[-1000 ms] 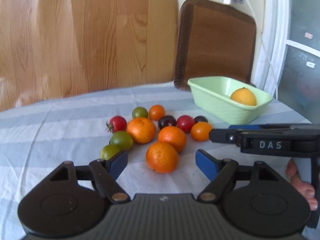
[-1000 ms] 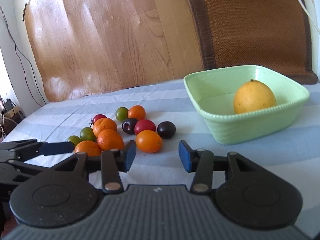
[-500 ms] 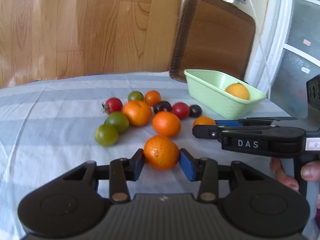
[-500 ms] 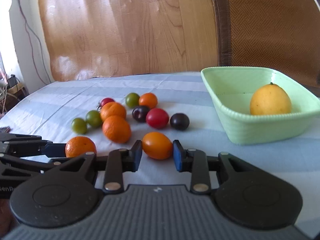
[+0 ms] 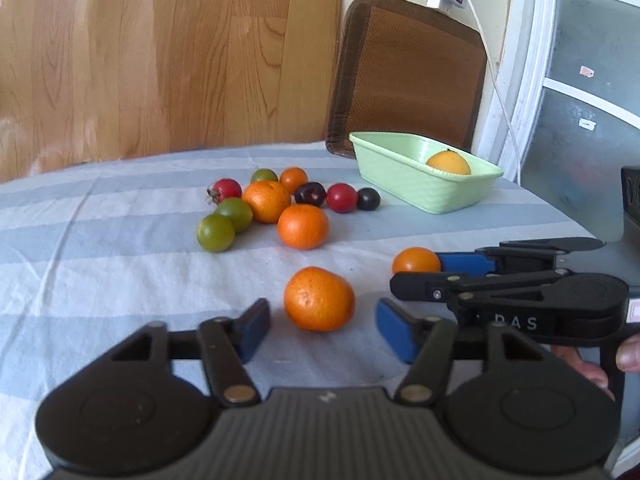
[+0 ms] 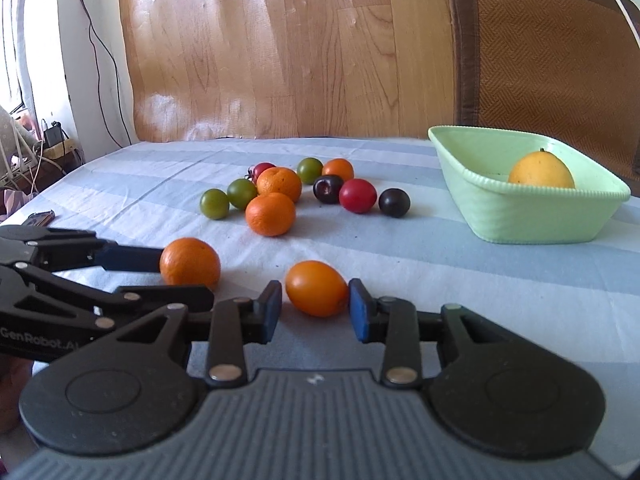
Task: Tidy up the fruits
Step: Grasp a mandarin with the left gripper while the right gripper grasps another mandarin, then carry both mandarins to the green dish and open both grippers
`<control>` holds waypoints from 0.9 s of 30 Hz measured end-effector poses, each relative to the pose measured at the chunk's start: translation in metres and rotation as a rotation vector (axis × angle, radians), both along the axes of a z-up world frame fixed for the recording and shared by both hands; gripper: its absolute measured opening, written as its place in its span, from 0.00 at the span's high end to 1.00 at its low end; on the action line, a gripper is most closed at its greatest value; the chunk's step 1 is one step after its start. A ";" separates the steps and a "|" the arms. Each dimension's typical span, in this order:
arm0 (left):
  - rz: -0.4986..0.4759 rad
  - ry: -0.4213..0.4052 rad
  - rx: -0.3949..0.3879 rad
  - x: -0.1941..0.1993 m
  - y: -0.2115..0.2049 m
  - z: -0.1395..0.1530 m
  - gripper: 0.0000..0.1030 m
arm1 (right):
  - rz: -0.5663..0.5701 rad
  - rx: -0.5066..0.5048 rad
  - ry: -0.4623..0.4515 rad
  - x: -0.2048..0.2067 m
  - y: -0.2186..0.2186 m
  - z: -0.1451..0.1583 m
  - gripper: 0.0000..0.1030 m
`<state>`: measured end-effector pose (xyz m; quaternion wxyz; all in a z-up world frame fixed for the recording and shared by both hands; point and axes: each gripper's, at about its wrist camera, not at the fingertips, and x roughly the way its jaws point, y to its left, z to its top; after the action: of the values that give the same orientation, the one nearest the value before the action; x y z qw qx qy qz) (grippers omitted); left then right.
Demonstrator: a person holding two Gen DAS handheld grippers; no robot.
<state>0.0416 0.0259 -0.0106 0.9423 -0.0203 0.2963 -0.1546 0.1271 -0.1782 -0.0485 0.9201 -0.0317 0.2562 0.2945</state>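
Both grippers angle downward, fingers opening: left gripper (image 5: 322,326) around mandarin (image 5: 319,298), right gripper (image 6: 316,312) around orange tomato (image 6: 316,288).

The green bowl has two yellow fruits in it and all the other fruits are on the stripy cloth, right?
Not quite: the green bowl holds only one yellow fruit, not two. The right wrist view looks into the bowl and shows just that one. The rest is right: all the other fruits, like the orange and the small orange tomato, lie on the stripy cloth.
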 end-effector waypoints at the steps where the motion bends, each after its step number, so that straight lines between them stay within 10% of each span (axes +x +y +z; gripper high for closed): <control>1: 0.001 -0.012 -0.003 -0.002 0.001 0.001 0.31 | 0.000 -0.002 -0.001 0.000 0.000 0.000 0.60; 18: 0.015 0.009 -0.030 0.004 0.004 0.001 0.31 | 0.000 0.006 0.000 0.000 -0.001 -0.001 0.59; 20: 0.012 0.015 -0.030 0.007 0.003 0.001 0.35 | -0.002 0.013 0.003 0.001 -0.002 -0.001 0.60; 22: -0.010 0.030 -0.025 0.009 -0.002 -0.001 0.60 | -0.014 0.028 0.005 0.002 -0.005 -0.001 0.66; 27: -0.053 0.048 -0.066 0.019 -0.010 0.006 0.62 | -0.061 0.088 -0.042 0.006 -0.023 0.008 0.66</control>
<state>0.0607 0.0158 -0.0048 0.9293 -0.0470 0.3142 -0.1885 0.1329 -0.2008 -0.0404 0.9343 0.0104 0.2243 0.2768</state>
